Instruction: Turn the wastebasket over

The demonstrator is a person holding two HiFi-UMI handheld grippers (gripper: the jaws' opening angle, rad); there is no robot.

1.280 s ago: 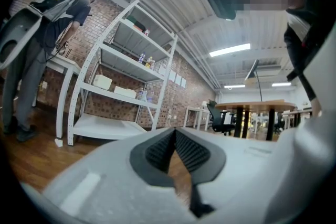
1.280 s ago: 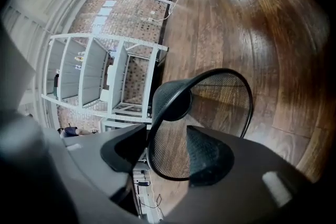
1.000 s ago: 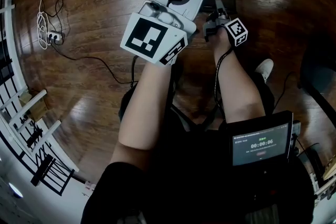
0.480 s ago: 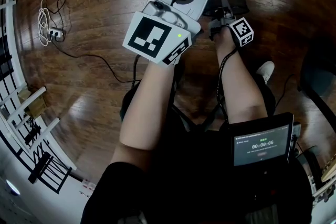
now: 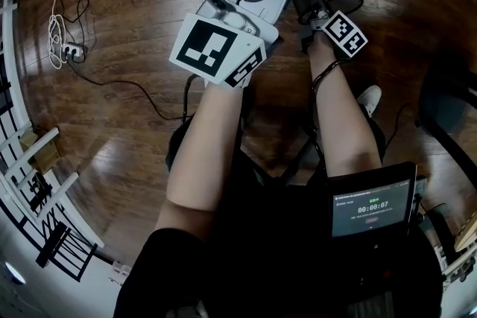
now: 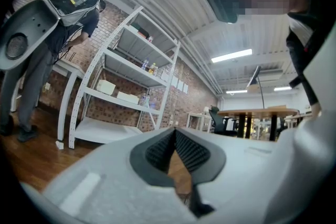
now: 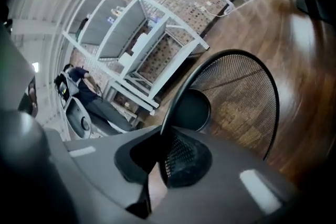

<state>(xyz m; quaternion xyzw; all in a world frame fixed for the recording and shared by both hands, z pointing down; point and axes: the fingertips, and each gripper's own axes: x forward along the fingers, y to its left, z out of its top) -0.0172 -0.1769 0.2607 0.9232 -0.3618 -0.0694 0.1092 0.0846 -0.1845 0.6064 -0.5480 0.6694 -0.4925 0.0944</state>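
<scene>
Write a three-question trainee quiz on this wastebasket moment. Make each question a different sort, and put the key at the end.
1. True or false: the right hand-held gripper is shut on the rim of the wastebasket.
2. The wastebasket is made of: A) black mesh, B) white plastic, C) woven straw.
3. Fill in: in its own view, the left hand-held gripper has ____ between its jaws.
Key: 1 true; 2 A; 3 nothing.
</scene>
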